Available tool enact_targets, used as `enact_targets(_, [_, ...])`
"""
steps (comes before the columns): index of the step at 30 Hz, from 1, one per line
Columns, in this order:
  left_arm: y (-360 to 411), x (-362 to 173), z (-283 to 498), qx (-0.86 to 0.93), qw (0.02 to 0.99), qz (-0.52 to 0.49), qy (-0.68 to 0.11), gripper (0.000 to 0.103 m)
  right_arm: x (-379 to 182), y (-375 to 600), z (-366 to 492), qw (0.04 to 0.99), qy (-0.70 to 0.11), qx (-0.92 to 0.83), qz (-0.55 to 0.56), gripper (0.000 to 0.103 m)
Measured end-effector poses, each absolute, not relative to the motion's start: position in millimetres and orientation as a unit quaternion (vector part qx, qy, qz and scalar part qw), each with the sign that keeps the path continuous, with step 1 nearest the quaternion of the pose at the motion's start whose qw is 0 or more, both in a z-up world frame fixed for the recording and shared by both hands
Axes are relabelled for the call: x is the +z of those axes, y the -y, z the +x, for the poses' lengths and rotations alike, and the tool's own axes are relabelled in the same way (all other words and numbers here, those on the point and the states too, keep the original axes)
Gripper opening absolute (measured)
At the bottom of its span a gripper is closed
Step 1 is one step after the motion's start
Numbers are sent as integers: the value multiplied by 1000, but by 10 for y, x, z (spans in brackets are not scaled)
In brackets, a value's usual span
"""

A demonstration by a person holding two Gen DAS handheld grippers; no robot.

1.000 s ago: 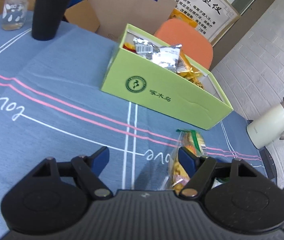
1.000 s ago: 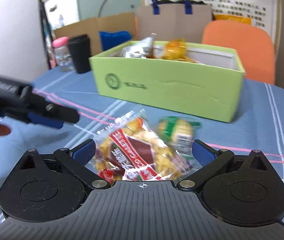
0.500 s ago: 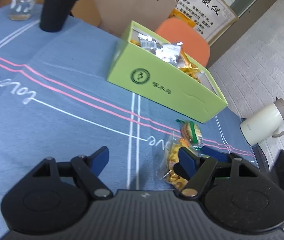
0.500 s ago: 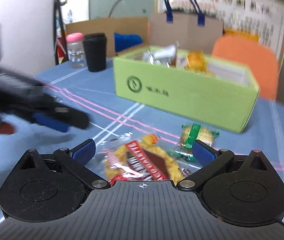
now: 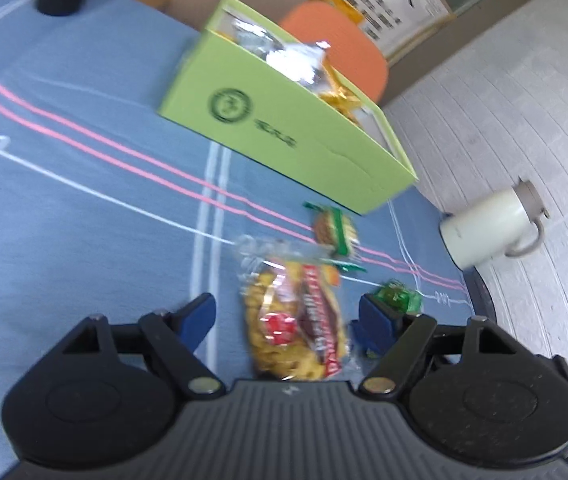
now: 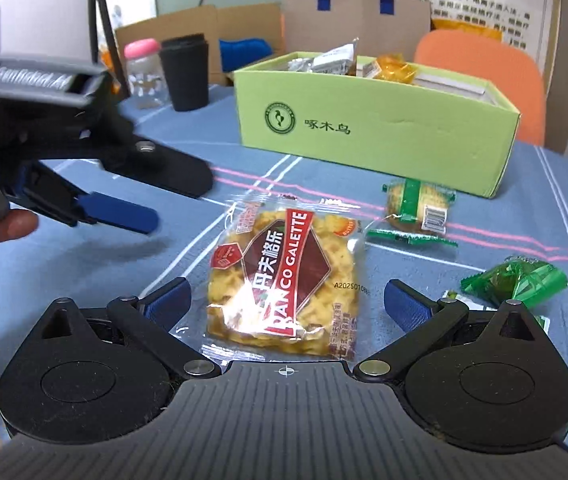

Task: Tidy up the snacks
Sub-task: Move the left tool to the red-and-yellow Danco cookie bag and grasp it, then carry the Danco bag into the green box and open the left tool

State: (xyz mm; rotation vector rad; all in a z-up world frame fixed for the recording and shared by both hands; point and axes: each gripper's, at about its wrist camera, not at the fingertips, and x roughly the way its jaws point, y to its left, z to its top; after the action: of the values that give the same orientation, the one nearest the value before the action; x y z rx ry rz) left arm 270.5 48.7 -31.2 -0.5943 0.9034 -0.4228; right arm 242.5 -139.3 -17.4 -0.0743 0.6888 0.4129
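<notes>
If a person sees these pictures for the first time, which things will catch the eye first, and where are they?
First, the clear waffle snack packet lying on the blue tablecloth, right between the open fingers of the right gripper. Behind it stands the lime-green box already holding snacks, with a green-banded cake packet in front of it. The left gripper reaches in from the left.

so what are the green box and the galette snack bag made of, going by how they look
The green box looks like matte paperboard: flat printed walls, a thin cut rim, and a faint dent crease in its front face. The galette snack bag seems to be glossy clear plastic film: it throws glare, the yellow biscuits show through, and its ends are crimp-sealed.
</notes>
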Motion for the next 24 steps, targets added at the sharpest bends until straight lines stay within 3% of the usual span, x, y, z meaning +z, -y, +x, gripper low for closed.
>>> enact_targets(8, [-242, -410, 2782, -202, 838, -244, -445, 77, -238, 1355, 2445, 918, -348, 191, -16, 93])
enact_targets(10, [-218, -419, 2768, -208, 838, -238, -445, 68, -250, 1338, 2438, 918, -345, 193, -22, 92])
enact_targets(12, [-187, -388, 2752, -200, 843, -227, -445, 52, -225, 1275, 2404, 922, -332, 198, -37, 74])
enact_targets(18, [-16, 142, 2933, -238, 864, -206, -392, 51, 91, 1266, 2260, 947, -262, 164, -92, 71])
enact_targets(24, [381, 809, 3730, -250, 893, -160, -338, 51, 675, 1666, 2890, 967, -194, 141, -85, 71])
